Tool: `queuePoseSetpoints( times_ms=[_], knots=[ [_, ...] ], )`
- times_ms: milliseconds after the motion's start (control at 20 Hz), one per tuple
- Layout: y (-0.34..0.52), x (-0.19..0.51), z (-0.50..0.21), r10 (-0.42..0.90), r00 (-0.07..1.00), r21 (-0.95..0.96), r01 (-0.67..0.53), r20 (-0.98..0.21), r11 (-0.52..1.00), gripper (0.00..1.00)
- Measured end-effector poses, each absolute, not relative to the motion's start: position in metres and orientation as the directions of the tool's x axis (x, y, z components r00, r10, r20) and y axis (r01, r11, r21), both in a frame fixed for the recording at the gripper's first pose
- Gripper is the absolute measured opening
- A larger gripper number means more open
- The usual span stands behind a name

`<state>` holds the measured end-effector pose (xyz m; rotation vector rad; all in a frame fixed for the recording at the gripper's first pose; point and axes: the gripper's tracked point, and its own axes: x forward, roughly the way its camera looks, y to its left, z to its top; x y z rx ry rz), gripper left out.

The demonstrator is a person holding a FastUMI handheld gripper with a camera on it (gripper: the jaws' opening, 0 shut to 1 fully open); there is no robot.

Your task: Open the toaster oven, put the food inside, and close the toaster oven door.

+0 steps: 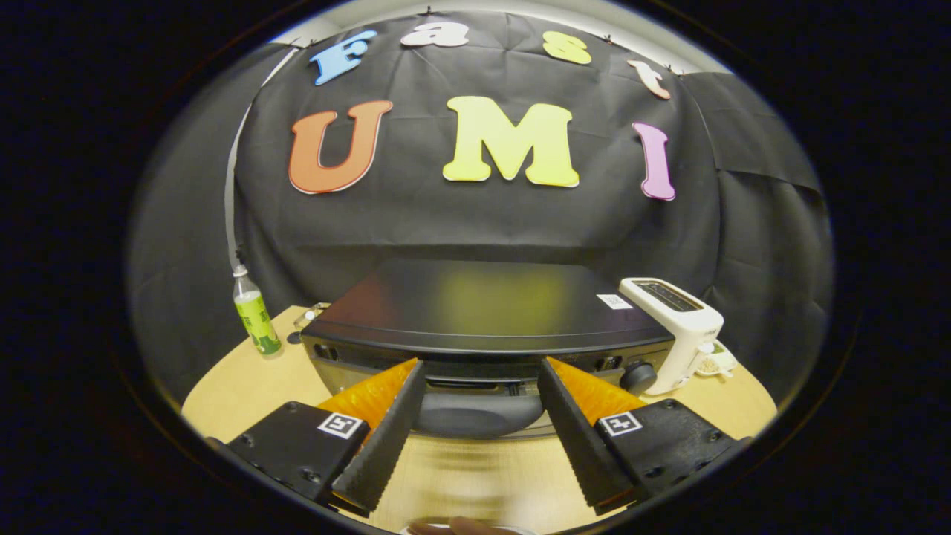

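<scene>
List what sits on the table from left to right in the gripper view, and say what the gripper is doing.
Green bottle → black toaster oven → white toaster. The gripper is open, its fingers spread in front of the oven's handle, gripping nothing.

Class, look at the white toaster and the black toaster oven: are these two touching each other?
Cannot tell. In the gripper view the white toaster overlaps the toaster oven's right end, hiding any contact or gap. The gripper fingers are open before the oven.

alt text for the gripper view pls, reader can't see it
The open tool points at the front of a black toaster oven on a wooden table, its fingers spread and holding nothing. A green bottle stands left, a white toaster right.
</scene>
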<state>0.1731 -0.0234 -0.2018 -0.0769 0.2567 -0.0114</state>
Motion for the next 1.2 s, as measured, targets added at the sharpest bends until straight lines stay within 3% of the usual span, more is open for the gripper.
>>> queuePoseSetpoints(
  times_ms=[1200],
  knots=[
    [-0.03, 0.079, -0.281, -0.03, 0.925, -0.094, -0.007, -0.379, 0.996, 1.0]
  ],
)
